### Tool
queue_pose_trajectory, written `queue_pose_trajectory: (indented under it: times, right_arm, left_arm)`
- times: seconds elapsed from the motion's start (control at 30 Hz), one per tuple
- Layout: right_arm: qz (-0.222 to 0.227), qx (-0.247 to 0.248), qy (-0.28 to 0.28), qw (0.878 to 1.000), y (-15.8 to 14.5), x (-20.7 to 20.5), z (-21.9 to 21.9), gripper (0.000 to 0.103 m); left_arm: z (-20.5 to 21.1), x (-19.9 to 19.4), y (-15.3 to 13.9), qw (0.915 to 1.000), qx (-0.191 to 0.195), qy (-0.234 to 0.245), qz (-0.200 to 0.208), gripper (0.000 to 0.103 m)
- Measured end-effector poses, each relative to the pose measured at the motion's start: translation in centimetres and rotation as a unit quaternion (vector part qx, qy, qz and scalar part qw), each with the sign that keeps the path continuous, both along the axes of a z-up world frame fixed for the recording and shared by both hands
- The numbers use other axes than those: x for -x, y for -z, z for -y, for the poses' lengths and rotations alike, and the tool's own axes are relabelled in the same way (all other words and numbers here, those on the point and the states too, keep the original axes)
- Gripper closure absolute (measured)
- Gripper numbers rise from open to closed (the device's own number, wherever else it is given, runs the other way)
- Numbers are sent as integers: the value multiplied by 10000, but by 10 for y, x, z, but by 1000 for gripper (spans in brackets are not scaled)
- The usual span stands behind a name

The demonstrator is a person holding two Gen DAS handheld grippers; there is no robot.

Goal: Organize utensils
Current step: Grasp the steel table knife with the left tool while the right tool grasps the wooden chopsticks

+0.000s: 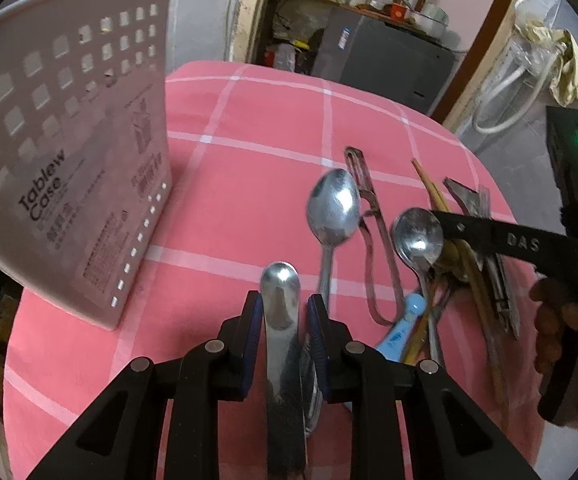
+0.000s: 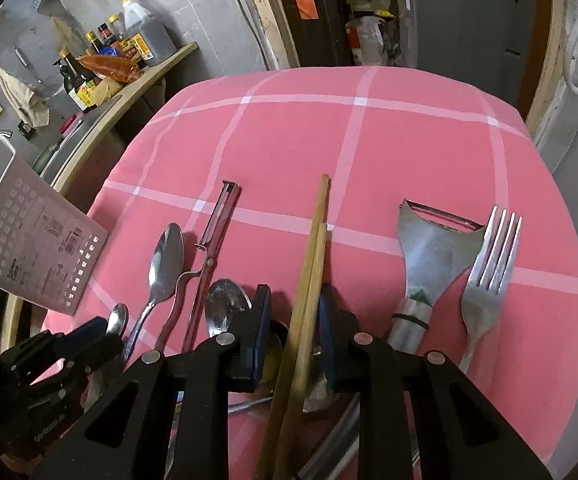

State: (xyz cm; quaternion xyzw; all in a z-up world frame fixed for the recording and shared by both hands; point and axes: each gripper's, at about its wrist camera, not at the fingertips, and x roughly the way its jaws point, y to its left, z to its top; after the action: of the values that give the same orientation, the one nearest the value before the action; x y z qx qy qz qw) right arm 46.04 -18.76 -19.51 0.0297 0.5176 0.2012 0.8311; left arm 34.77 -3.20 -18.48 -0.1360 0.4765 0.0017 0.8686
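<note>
Only the right wrist view shows the fork (image 2: 485,292), its claw (image 2: 295,336) gripping the chopsticks (image 2: 309,280)

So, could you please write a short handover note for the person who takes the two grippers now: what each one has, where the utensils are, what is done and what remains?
Left gripper: jaws around the handle of a steel utensil; full contact unclear.
Right gripper: jaws around a pair of wooden chopsticks; grip also unclear.
White perforated plastic cutlery case stands at the left of the pink checked tablecloth.
On the cloth: large steel spoon, smaller steel spoon, slim metal peeler, wide steel peeler, steel fork, blue plastic handle.
Done: nothing visibly sorted.
Left: move everything into the case.
</note>
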Motion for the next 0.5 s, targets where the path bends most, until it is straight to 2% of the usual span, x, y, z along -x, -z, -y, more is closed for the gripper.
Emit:
queue_pose_trajectory:
  times: [0.13, 0.2, 0.27, 0.33, 0.4, 0.5]
  right_arm:
    - [-106, -3, -54, 9999, 1, -2, -1, 82]
    - [-168, 27, -87, 9998, 1, -3, -2, 82]
    - [-207, 78, -132, 9997, 0, -5, -4, 82]
    - [-198, 189, -139, 9995, 0, -5, -7, 87]
    - [-178, 237, -56, 9995, 0, -4, -4, 92]
    - [-313, -204, 165, 9992, 0, 0, 5, 97]
  left_arm:
    - [10, -2, -1, 9995, -232, 134, -146, 82]
    - [14, -5, -2, 9991, -315, 191, -231, 86]
    - [17, -7, -2, 9986, -359, 236, -295, 86]
    - [18, -8, -3, 9985, -378, 234, -313, 86]
    - [15, -8, -3, 9992, -243, 129, -300, 87]
    - [5, -3, -2, 9995, 49, -26, -300, 87]
